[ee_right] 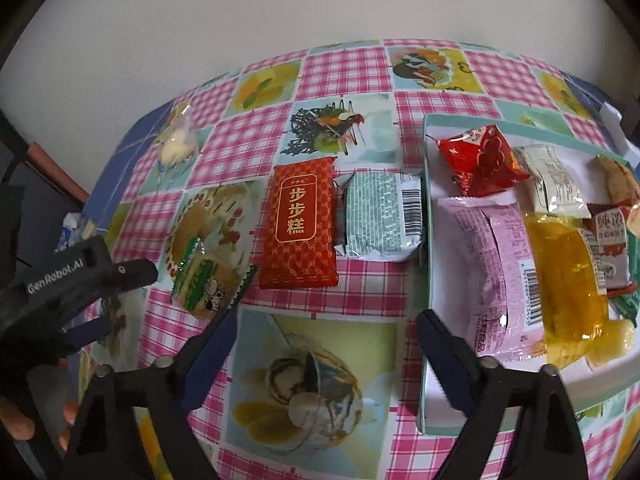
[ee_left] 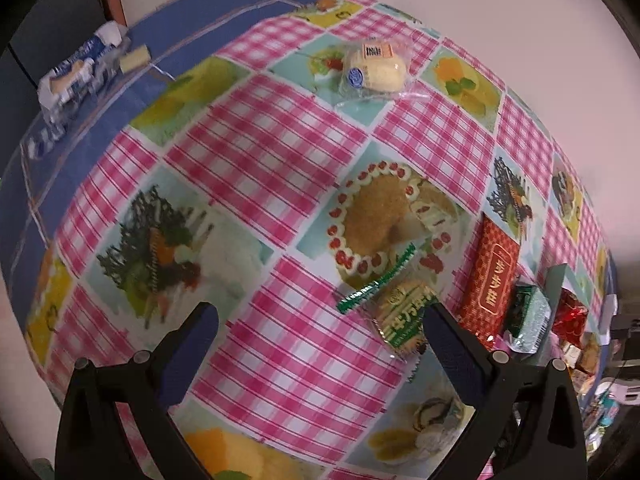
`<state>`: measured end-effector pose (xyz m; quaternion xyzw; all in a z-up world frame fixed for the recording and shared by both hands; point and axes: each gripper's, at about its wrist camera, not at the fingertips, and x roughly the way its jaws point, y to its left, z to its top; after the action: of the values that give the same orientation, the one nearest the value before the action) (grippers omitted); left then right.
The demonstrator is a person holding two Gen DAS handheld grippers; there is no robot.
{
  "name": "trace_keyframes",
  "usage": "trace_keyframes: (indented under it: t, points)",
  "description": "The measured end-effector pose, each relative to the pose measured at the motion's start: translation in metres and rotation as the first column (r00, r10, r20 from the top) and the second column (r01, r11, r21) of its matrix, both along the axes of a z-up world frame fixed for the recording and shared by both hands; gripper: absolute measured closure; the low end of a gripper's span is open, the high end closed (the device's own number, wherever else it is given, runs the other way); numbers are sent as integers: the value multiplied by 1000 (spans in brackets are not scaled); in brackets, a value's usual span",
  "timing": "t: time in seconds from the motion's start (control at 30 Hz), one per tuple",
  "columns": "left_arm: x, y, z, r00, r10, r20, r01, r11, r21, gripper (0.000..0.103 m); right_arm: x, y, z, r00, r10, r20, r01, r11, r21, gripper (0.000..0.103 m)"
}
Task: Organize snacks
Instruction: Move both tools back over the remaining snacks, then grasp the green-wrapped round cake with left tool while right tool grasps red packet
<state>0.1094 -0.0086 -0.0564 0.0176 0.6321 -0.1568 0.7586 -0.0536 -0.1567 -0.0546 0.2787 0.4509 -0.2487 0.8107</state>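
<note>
Fingers of both grippers, left (ee_left: 320, 332) & right (ee_right: 326, 336), are spread wide, nothing gripped. 4 snacks are seen loose on worktop (ee_right: 320, 360): red pack (ee_right: 298, 224), green pack (ee_right: 378, 216), biscuit (ee_right: 204, 280), bun (ee_left: 374, 68). Approx. 6 more are in tray (ee_right: 430, 400).

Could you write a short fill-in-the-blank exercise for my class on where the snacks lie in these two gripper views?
1. The red snack packet lies directly beside the pale ____ packet with a barcode.
2. The purple packet lies inside the ____.
3. The bun in clear wrap lies on the ____, apart from the other snacks.
4. Nothing is between the jaws of the ____ gripper.

Missing words: green; tray; tablecloth; right
</note>
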Motion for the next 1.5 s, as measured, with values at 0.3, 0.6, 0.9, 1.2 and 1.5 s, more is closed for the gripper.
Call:
trace_keyframes:
  t: [0.3,0.6,0.9,1.2,1.5]
  points:
    - [-10,-20,-10,997,-61,-56,58,996,-62,1,1,-3,-6,1000,-5,-9,5,1000,17,31]
    - [-18,-51,-26,989,-140,-57,138,990,-38,2,0,-10,-7,999,-36,-6,36,999,25,43]
    - [-22,-89,-44,975,-222,-28,223,975,18,22,-2,-16,-9,998,-55,3,54,997,45,43]
    - [-11,-99,-42,979,-202,-17,201,979,-28,51,4,-15,-3,999,-36,4,36,999,17,43]
    - [16,-85,-42,982,-168,-90,158,982,-107,52,24,-18,15,1000,-18,21,18,1000,5,43]
